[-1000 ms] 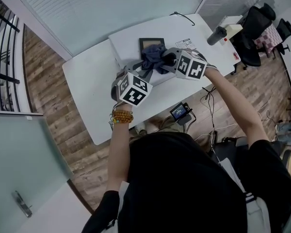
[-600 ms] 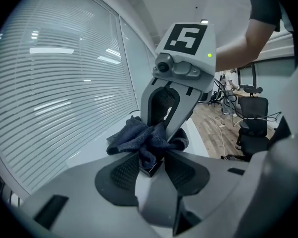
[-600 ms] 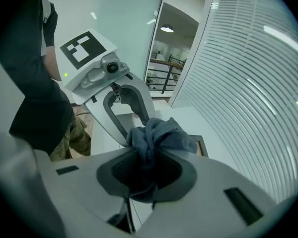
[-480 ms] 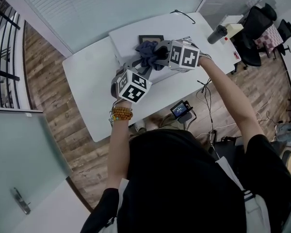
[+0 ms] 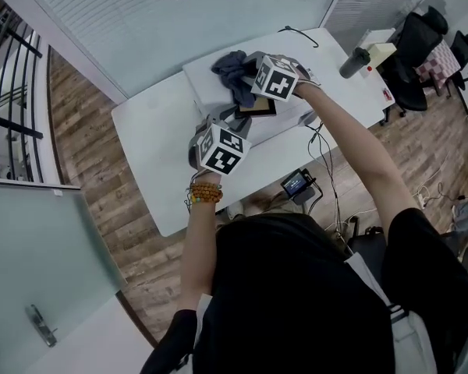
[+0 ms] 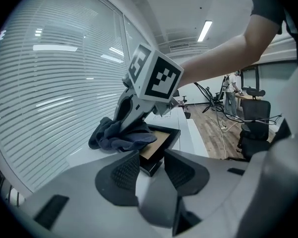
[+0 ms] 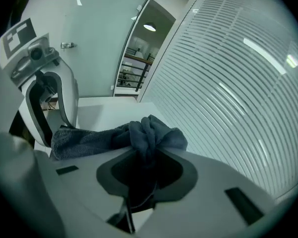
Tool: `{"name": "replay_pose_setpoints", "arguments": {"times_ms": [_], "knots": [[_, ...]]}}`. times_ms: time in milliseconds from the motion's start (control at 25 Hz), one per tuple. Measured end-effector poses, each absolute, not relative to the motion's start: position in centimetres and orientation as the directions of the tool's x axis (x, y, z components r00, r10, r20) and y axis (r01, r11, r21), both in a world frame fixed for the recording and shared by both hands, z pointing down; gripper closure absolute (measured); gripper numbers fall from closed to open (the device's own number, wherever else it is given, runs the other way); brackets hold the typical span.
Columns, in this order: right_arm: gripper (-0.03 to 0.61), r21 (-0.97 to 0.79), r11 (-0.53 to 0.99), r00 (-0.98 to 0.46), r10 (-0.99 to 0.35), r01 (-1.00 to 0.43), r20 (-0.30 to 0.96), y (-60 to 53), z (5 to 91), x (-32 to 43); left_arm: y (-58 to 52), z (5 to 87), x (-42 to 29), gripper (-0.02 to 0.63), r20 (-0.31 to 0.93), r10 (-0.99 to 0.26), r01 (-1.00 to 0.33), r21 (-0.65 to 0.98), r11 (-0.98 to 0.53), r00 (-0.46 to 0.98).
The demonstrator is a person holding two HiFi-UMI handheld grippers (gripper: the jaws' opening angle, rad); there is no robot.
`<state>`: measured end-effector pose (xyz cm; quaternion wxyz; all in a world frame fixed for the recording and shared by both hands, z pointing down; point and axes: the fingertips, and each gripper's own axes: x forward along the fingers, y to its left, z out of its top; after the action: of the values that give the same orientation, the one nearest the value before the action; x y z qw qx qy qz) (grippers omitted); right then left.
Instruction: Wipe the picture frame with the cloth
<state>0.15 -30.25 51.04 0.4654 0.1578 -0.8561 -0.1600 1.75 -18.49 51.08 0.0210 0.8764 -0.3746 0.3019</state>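
A white counter (image 5: pixel 144 142) stands on a wooden floor (image 5: pixel 82 162). A dark cylinder (image 5: pixel 353 62) lies at the counter's right end. Black office chairs (image 5: pixel 417 45) stand past that end, and a small lit screen (image 5: pixel 296 184) hangs by its near edge.

- Left gripper (image 6: pixel 150 165): fingers set apart, gripping one corner of the picture frame (image 6: pixel 161 142). Pointed shallowly downward, forearm stretched forward.
- Right gripper (image 7: pixel 146 157): fingers clamped on the bunched dark cloth (image 7: pixel 149 130). Pitched more steeply downward, arm outstretched beyond the left fingers.
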Motion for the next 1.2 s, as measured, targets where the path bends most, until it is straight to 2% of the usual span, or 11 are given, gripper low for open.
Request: {"name": "replay_pose_setpoints", "arguments": {"times_ms": [200,560,800,1080,1160,1200], "knots": [[0.522,0.417,0.895,-0.488,-0.439,-0.161,0.754,-30.8,50.9,3.4,-18.3,51.1,1.8,0.458,0.542,-0.646,-0.673,-0.187,-0.716,0.537],[0.522,0.257,0.852,-0.564,-0.499,-0.455,0.658,-32.4,50.9,7.2,-18.4,51.1,1.7,0.456,0.554,-0.642,-0.684,-0.168,-0.71,0.53],[0.528,0.185,0.814,-0.584,-0.535,-0.551,0.61,-28.8,50.7,8.2,-18.5,51.0,2.0,0.454,0.566,-0.639,-0.691,-0.159,-0.705,0.522],[0.528,0.177,0.839,-0.587,-0.496,-0.515,0.639,-22.2,50.9,7.9,-18.6,51.1,1.9,0.453,0.57,-0.639,-0.696,-0.154,-0.701,0.516],[0.528,0.199,0.873,-0.586,-0.452,-0.445,0.673,-20.4,51.1,7.7,-18.5,51.0,1.9,0.453,0.573,-0.633,-0.692,-0.152,-0.706,0.521],[0.528,0.201,0.909,-0.589,-0.392,-0.364,0.707,-19.4,51.1,7.5,-18.5,51.0,2.0,0.453,0.574,-0.63,-0.689,-0.151,-0.709,0.523]]}}
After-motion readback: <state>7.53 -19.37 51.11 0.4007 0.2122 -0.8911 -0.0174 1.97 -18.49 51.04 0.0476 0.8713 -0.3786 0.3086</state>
